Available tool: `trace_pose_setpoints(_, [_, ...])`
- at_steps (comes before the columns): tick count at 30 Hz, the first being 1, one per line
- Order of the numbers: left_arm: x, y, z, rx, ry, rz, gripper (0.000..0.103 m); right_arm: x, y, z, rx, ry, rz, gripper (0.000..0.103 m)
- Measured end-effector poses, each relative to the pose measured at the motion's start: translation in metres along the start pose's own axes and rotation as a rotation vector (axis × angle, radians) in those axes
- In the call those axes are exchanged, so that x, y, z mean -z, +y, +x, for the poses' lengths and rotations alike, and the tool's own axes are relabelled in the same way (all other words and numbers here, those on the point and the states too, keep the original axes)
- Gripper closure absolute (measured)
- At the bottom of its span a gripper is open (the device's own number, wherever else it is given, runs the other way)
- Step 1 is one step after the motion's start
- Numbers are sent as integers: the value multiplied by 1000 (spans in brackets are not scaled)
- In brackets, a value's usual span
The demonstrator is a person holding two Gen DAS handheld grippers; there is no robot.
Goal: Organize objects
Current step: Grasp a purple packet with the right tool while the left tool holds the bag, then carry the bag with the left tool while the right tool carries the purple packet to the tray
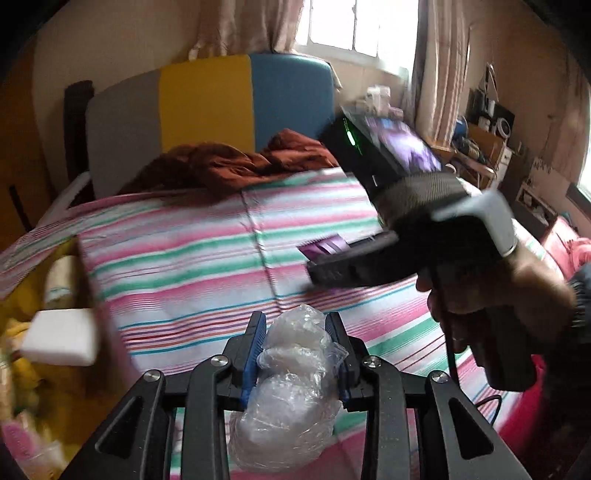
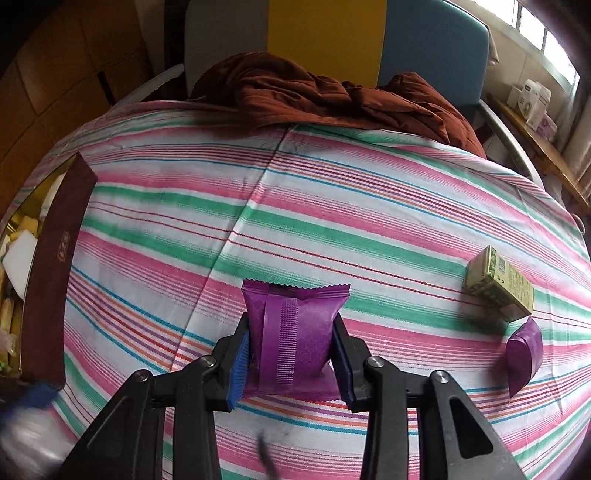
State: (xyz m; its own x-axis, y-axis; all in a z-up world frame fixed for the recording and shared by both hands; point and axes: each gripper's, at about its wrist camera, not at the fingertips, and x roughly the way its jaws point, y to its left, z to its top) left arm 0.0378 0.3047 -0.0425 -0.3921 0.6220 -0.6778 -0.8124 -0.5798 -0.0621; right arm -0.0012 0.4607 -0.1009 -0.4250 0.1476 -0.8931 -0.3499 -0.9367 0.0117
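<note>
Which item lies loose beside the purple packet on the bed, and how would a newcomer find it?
On the striped bedspread, look to its right side. A green-printed carton lies flat just above a loose purple packet. It is the only boxy, hard-edged item there.

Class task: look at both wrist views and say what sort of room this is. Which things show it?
Most likely a bedroom in a home: a bed under a striped sheet, a padded headboard, and a curtained window beside it.
</note>
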Motion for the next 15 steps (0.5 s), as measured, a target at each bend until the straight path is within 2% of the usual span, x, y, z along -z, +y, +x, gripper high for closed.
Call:
trace_pose_setpoints(9, [14, 52, -62, -105, -38, -88, 69, 4, 9, 2, 32, -4, -32, 64])
trace_pose_setpoints(15, [24, 106, -81, -199, -40, -186, 69, 1, 12, 0, 28, -4, -20, 64])
